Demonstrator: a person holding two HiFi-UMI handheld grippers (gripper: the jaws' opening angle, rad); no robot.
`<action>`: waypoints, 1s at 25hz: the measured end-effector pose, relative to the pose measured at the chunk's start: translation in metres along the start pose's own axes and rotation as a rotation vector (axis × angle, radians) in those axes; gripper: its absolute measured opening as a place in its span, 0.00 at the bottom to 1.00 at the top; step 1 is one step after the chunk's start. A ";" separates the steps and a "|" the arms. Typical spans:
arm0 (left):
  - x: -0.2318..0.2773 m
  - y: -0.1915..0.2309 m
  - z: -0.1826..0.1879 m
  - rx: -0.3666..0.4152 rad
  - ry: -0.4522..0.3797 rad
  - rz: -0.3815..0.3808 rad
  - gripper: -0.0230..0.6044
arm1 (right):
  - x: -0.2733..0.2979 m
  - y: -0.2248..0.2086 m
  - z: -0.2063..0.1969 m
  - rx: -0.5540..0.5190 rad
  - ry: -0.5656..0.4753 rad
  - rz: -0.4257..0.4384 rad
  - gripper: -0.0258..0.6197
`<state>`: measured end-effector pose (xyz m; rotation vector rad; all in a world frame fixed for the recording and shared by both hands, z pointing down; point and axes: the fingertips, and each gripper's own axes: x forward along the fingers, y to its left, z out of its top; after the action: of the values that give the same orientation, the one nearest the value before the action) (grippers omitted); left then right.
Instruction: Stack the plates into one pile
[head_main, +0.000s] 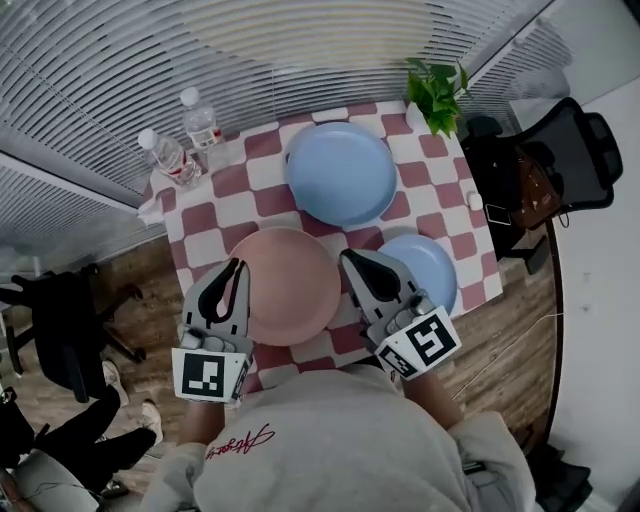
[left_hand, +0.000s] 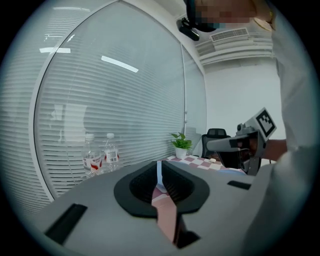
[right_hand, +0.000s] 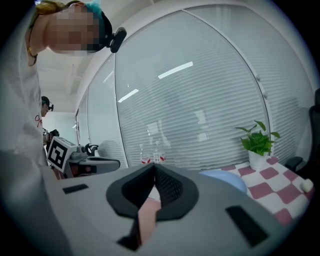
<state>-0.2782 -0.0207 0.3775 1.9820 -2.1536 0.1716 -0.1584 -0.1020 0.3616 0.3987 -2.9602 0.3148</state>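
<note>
Flanking the pink plate (head_main: 285, 285), left gripper (head_main: 238, 264) and right gripper (head_main: 346, 256), both closed, empty; plate likely rigid, slick, light: take its rim.

no readable text or labels

Bright, even, diffuse light; head view is sharp at centre, shadows on the counter (head_main: 440, 215) faint, and the blinds (head_main: 120, 90) bow outward from wide-angle distortion. Both gripper views are heavy fisheye with black vignetted corners (straight window frames bend into arcs). Ceiling lights reflect on the glass as white streaks (left_hand: 120, 64), and the left gripper (left_hand: 159, 166) shows its dark fingers (left_hand: 177, 185) slightly soft so near the lens.
</note>
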 end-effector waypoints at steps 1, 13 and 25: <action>0.001 0.001 0.000 -0.005 0.007 0.018 0.10 | 0.003 -0.001 -0.001 -0.002 0.008 0.021 0.06; -0.013 0.019 -0.016 -0.131 -0.039 0.206 0.10 | 0.033 -0.006 -0.038 -0.061 0.164 0.221 0.06; -0.032 0.031 -0.110 -0.144 0.173 0.305 0.34 | 0.042 -0.023 -0.113 -0.063 0.383 0.162 0.26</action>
<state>-0.2983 0.0374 0.4783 1.4976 -2.2704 0.2190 -0.1806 -0.1085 0.4819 0.0769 -2.6197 0.2787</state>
